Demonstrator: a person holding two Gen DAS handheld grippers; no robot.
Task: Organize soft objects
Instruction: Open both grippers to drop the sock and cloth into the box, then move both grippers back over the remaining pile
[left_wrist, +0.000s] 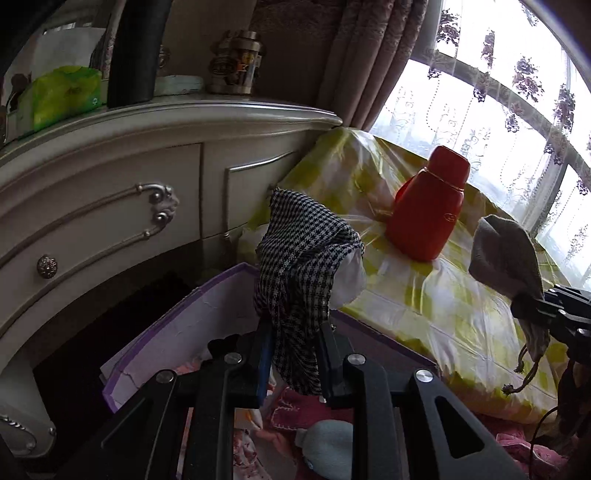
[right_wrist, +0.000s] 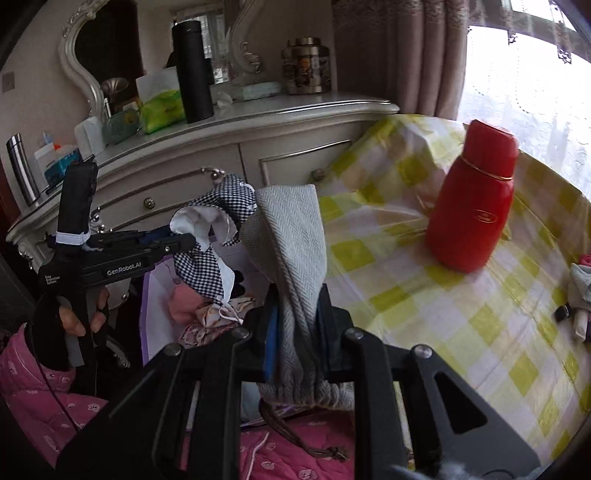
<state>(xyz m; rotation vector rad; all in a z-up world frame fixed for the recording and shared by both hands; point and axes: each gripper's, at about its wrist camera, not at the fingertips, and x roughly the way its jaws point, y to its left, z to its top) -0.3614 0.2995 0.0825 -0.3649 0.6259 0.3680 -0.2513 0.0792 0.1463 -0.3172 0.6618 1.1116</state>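
now each hand holds one soft thing up in the air. the left tool (left_wrist: 291, 354) is closed on a checked cloth (left_wrist: 299, 258) with a white inside, and the cloth hangs over the purple box (left_wrist: 155, 332). the right tool (right_wrist: 297, 332) is closed on a gray pouch (right_wrist: 295, 251) with brown strings hanging under it. the pouch is up near the edge of the bench (right_wrist: 424, 314) with the yellow checked cover.

i think this is the carrying step, with both things on their way to the box. next, each tool needs to come down over the box and open so the soft thing drops inside.

the right view shows a hand (right_wrist: 79, 317) in a pink sleeve holding the left tool, and more small clothes at the far edge of the bench. the left view shows more of the inside of the box, with pink cloth and a pale blue thing in it. a red bottle (left_wrist: 428, 206) stands on the bench in both views.
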